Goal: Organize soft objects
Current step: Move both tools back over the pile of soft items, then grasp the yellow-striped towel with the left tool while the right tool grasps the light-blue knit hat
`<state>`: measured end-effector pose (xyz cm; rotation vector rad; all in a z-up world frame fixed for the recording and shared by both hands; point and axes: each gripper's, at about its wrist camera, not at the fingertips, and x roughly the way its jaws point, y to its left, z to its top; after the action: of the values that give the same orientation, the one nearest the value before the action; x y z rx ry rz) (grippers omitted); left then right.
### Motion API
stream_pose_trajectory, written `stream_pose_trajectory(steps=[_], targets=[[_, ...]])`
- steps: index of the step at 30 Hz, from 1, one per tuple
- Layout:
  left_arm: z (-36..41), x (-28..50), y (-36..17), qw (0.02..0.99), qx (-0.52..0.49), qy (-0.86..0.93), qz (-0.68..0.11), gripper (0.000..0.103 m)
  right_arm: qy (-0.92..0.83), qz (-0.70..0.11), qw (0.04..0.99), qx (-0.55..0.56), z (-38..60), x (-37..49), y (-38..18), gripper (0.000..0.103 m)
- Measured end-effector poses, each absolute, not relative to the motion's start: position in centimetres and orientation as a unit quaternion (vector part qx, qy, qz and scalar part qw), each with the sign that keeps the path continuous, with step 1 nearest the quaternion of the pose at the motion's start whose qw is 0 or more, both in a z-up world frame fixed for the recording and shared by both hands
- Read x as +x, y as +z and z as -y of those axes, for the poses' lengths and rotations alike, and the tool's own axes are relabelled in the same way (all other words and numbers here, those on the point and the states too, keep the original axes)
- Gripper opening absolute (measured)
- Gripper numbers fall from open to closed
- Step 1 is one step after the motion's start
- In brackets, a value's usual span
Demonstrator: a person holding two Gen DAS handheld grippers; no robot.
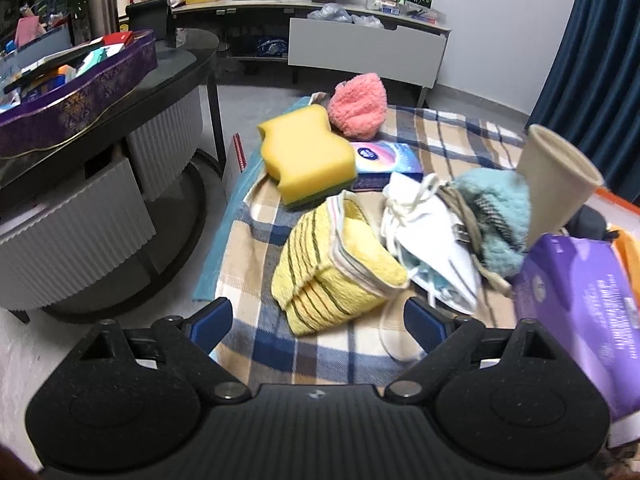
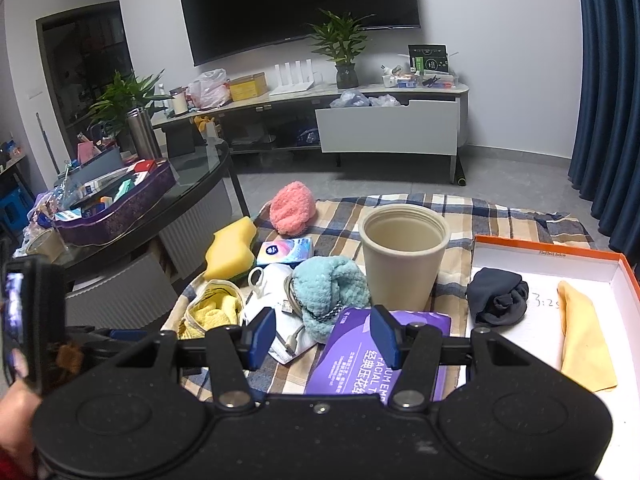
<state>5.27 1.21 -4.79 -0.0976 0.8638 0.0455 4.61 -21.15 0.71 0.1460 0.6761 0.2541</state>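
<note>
Soft items lie on a plaid cloth (image 1: 432,128). A folded yellow striped towel (image 1: 332,264) lies just ahead of my open, empty left gripper (image 1: 318,326). Beyond it are a yellow sponge (image 1: 306,152), a pink fluffy cloth (image 1: 358,106), white face masks (image 1: 432,240) and a teal fluffy cloth (image 1: 498,220). My right gripper (image 2: 322,338) is open and empty above a purple tissue pack (image 2: 360,364). An orange-rimmed white box (image 2: 624,272) at the right holds a dark cloth (image 2: 498,300) and a yellow cloth (image 2: 582,336).
A beige cup (image 2: 402,256) stands upright mid-cloth, beside the teal cloth (image 2: 330,280). A small blue packet (image 2: 284,250) lies near the sponge (image 2: 230,250). A dark round table (image 1: 176,76) with a purple tin stands left. A TV cabinet (image 2: 388,128) is behind.
</note>
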Motion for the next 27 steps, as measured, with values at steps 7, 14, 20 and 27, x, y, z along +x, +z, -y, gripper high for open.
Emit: stream_pose_trajectory(steps=[7, 14, 20, 27], targets=[[-1.8, 7.7, -6.0, 0.907, -0.055, 0.014, -0.418, 0.086, 0.127, -0.338, 0.930, 0.071, 20.9, 5.2, 0.4, 0.064], [-2.4, 7.3, -5.5, 0.912, -0.090, -0.028, -0.400, 0.022, 0.142, -0.354, 0.922, 0.069, 20.0, 6.7, -0.1, 0.064], [-2.9, 5.8, -3.7, 0.921, -0.108, -0.042, -0.372, 0.016, 0.146, -0.368, 0.916, 0.064, 18.6, 8.7, -0.6, 0.064], [-3.4, 4.9, -2.3, 0.928, -0.115, -0.045, -0.353, 0.016, 0.149, -0.392, 0.907, 0.031, 15.9, 11.8, -1.5, 0.059]])
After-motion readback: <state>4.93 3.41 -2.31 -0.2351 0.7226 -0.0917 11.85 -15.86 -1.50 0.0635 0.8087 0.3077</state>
